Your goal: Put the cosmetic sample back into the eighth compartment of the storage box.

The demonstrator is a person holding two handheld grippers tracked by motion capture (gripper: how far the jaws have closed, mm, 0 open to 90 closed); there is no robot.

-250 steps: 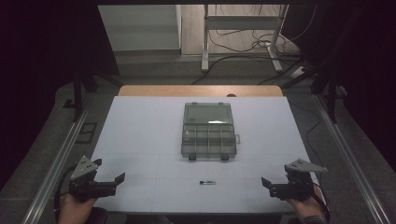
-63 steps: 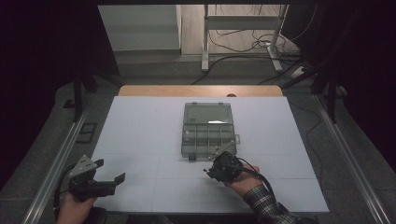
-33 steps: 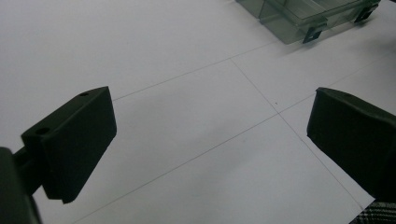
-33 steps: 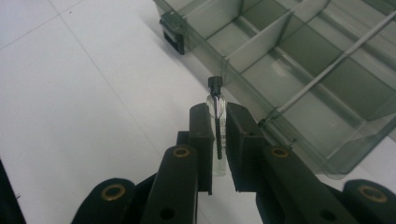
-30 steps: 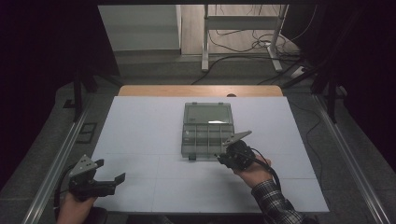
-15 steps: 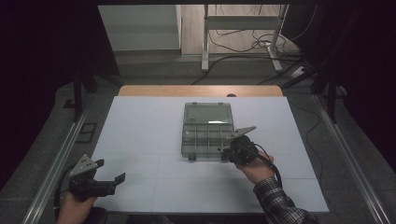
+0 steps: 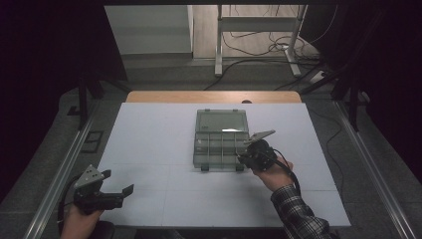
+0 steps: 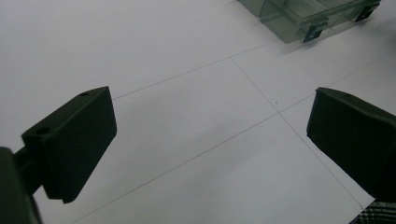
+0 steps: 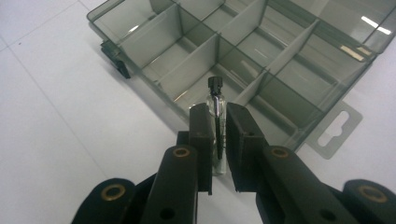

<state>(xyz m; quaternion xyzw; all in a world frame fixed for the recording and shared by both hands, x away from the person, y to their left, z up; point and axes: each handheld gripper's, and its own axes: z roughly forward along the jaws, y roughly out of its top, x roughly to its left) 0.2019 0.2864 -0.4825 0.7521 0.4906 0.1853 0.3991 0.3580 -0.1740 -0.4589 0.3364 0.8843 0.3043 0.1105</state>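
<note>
A clear grey compartment box lies open in the middle of the white table, its lid folded away from me. My right gripper hovers at the box's near right corner, shut on a small glass vial with a black cap. In the right gripper view the vial's cap end points over the near row of compartments of the box. My left gripper rests near the table's front left edge, open, with nothing between its jaws. The box's near corner shows at the top of the left gripper view.
The white table sheet carries thin grid lines. A wooden strip runs along its far edge, and metal rails flank both sides. Cables lie on the floor behind the table.
My right gripper has carried the vial from the table's front up to the box's near right corner. The left gripper has stayed in place.
</note>
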